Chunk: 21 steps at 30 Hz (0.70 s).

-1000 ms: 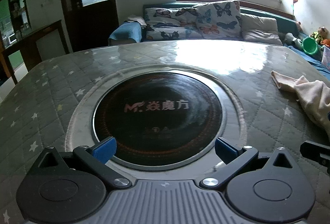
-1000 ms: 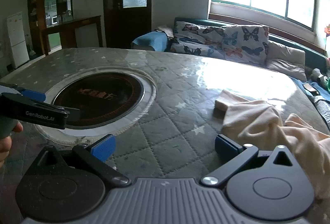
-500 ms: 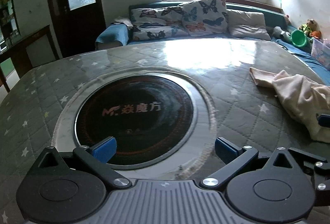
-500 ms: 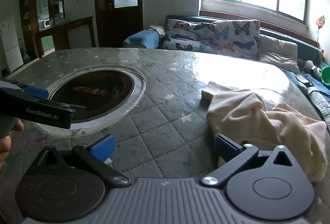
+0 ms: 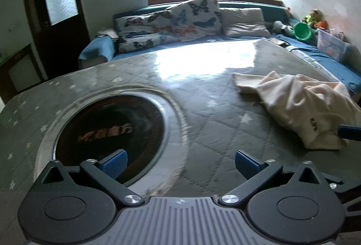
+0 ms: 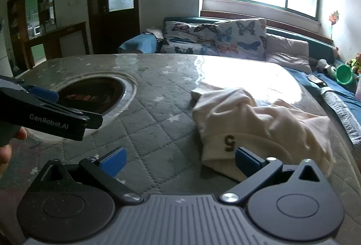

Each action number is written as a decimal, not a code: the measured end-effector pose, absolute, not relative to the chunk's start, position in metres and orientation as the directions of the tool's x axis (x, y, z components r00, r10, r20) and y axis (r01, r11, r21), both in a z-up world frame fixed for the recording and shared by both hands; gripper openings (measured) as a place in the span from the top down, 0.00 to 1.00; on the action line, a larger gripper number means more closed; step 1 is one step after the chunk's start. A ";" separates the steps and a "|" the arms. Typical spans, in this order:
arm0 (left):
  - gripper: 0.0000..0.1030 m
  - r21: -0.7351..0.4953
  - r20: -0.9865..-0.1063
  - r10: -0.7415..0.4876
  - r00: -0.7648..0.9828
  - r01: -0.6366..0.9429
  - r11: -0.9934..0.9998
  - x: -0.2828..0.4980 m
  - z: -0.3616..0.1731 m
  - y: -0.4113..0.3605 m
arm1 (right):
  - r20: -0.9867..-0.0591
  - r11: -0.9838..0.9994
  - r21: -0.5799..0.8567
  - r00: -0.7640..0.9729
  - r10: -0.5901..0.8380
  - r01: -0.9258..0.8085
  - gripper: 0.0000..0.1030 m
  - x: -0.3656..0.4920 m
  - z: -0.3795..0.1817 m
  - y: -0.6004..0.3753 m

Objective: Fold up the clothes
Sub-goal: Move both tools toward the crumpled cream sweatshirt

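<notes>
A crumpled cream garment (image 5: pixel 300 105) lies on the grey quilted table, at the right in the left wrist view. The right wrist view shows the same garment (image 6: pixel 259 123) ahead and to the right, with a dark "5" on its near edge. My left gripper (image 5: pixel 180 162) is open over the table between the round dark hob and the cloth, holding nothing. My right gripper (image 6: pixel 179 160) is open too, its right pad close to the garment's near edge, nothing between the fingers. The left gripper's side (image 6: pixel 45 116) shows in the right wrist view, with a hand behind it.
A round dark glass hob (image 5: pixel 108 129) with a metal ring is set into the table (image 5: pixel 214 127) at the left. Behind the table runs a sofa with butterfly cushions (image 5: pixel 180 19). Toys and a green bucket (image 5: pixel 303 30) sit at the far right. A dark door (image 6: pixel 112 1) stands at the back left.
Both grippers have swung right and come nearer the garment; the hob has slid left in both views. The cloth now looks larger and closer to the right gripper's pad. Both stay open.
</notes>
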<state>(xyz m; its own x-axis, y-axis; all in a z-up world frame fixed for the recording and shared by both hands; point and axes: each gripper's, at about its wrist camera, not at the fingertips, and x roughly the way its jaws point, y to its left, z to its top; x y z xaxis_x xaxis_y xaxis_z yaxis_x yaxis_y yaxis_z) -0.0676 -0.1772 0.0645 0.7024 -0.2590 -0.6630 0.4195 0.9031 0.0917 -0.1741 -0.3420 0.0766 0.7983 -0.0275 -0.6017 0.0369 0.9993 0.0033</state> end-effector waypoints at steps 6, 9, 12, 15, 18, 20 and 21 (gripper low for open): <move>0.00 0.095 -0.664 -0.287 0.690 0.458 0.884 -0.067 0.067 -0.199 | -0.598 0.996 0.000 0.799 -0.068 0.084 0.00 -0.183 0.079 -0.361; 0.00 0.095 -0.667 -0.298 0.683 0.474 0.876 -0.066 0.068 -0.208 | -0.595 0.994 0.001 0.799 -0.086 0.108 0.00 -0.186 0.081 -0.372; 0.00 0.100 -0.665 -0.307 0.681 0.489 0.867 -0.065 0.070 -0.217 | -0.593 0.992 -0.003 0.799 -0.105 0.128 0.00 -0.187 0.081 -0.382; 0.00 0.096 -0.668 -0.321 0.672 0.505 0.858 -0.061 0.069 -0.225 | -0.594 0.989 -0.010 0.795 -0.126 0.149 0.00 -0.188 0.081 -0.391; 0.00 0.071 -0.679 -0.345 0.648 0.526 0.847 -0.055 0.068 -0.232 | -0.598 0.985 -0.006 0.789 -0.141 0.172 0.00 -0.187 0.080 -0.401; 0.00 0.052 -0.691 -0.362 0.626 0.543 0.838 -0.051 0.066 -0.237 | -0.603 0.983 0.002 0.784 -0.147 0.185 0.01 -0.186 0.079 -0.407; 0.00 0.044 -0.695 -0.370 0.616 0.551 0.833 -0.049 0.065 -0.240 | -0.604 0.981 0.004 0.782 -0.151 0.192 0.01 -0.186 0.078 -0.410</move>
